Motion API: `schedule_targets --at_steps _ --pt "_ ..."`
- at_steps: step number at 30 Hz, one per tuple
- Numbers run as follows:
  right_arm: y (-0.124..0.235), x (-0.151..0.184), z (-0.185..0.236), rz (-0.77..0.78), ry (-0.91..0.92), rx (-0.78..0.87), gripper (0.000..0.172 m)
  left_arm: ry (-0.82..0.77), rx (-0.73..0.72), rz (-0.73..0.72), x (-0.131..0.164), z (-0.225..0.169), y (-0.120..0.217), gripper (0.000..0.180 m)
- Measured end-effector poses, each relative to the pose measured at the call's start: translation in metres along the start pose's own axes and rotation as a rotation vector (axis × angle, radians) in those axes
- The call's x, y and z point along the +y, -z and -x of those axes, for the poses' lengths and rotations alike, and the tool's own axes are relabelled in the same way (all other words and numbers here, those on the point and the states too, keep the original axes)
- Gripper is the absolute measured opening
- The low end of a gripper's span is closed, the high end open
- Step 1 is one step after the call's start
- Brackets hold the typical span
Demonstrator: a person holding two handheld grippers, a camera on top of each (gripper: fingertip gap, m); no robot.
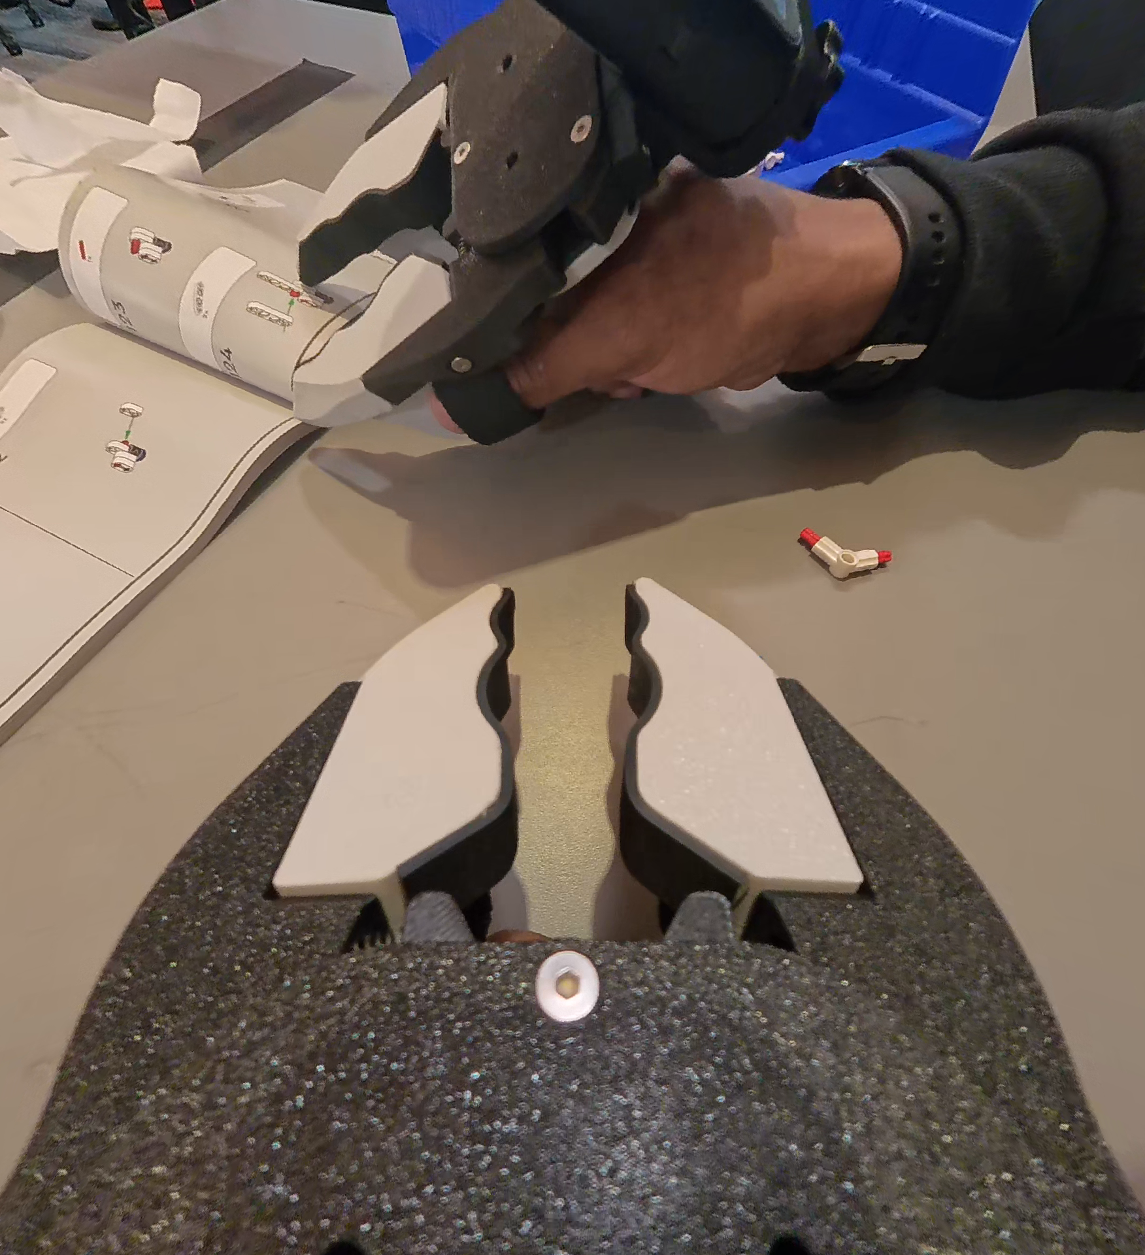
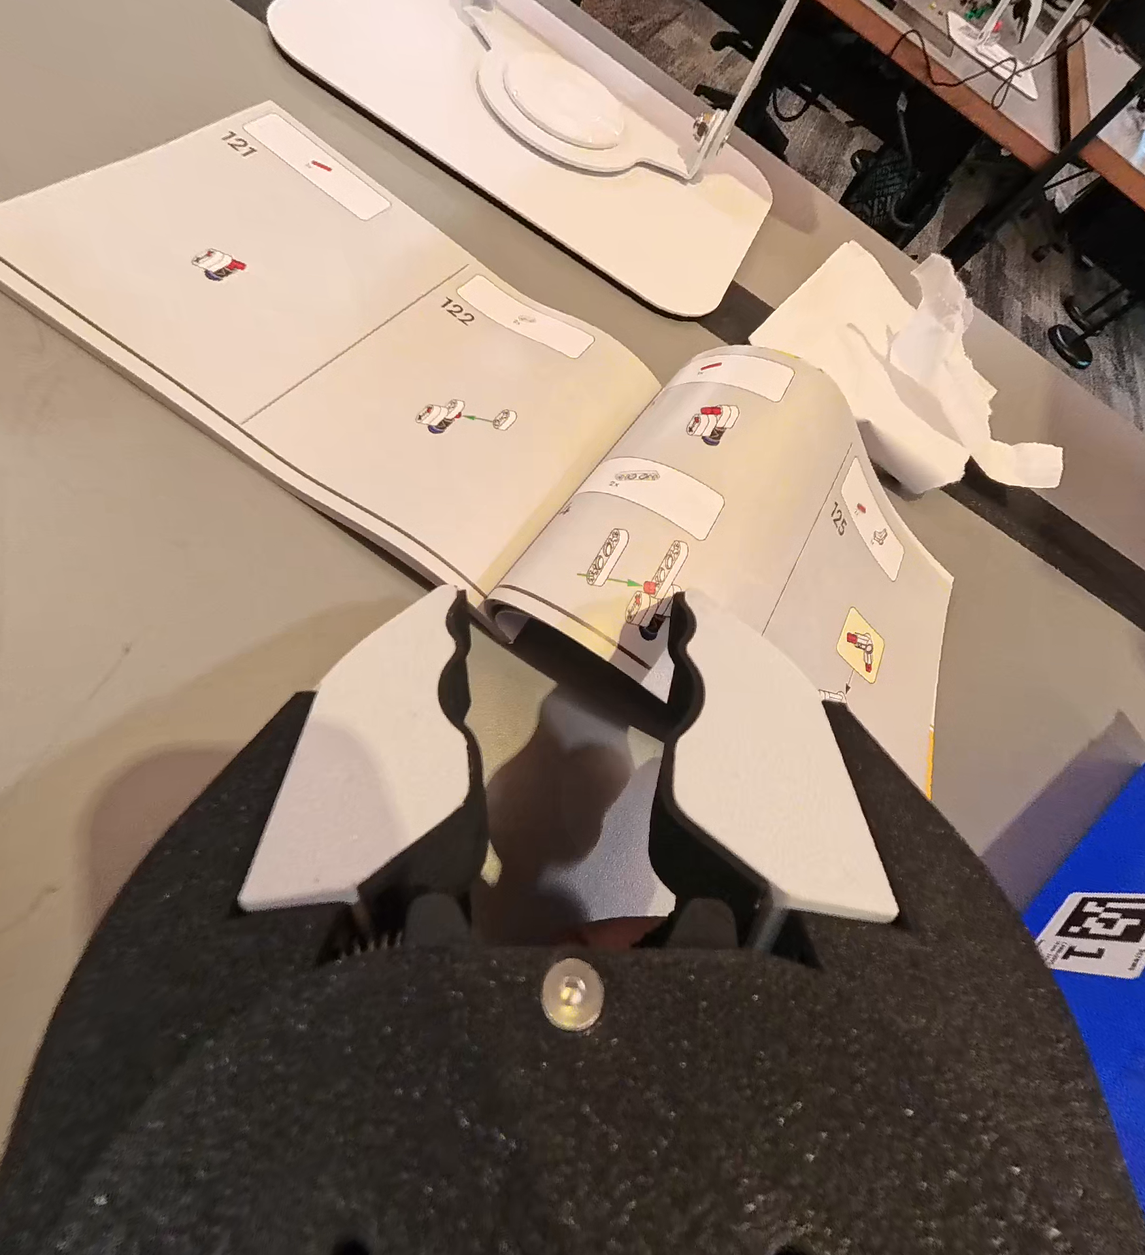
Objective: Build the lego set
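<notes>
Grey worktop [image 1: 828, 679]: left gripper [image 1: 568, 597] fingers parted, nothing held, small white-red connector [image 1: 845, 555] nearby. Right gripper [image 2: 570, 601] fingers spread around curled page of open booklet [image 2: 352, 380], not clamped.

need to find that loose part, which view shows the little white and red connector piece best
The left wrist view: the connector piece lies unobstructed on the bare grey table, right of the left gripper's fingers. The right wrist view does not show it.
</notes>
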State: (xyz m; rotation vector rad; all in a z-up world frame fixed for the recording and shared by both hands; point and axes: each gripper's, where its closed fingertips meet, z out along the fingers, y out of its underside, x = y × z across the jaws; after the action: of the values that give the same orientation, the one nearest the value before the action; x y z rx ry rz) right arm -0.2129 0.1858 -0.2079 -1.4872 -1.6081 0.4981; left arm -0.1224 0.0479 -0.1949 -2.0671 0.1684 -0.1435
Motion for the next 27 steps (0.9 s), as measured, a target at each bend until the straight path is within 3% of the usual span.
schedule_targets --at_steps 27 --pt "0.0001 0.0 0.0011 -0.003 -0.003 -0.008 0.058 0.019 -0.009 0.0 -0.0001 0.0017 0.0011 0.031"
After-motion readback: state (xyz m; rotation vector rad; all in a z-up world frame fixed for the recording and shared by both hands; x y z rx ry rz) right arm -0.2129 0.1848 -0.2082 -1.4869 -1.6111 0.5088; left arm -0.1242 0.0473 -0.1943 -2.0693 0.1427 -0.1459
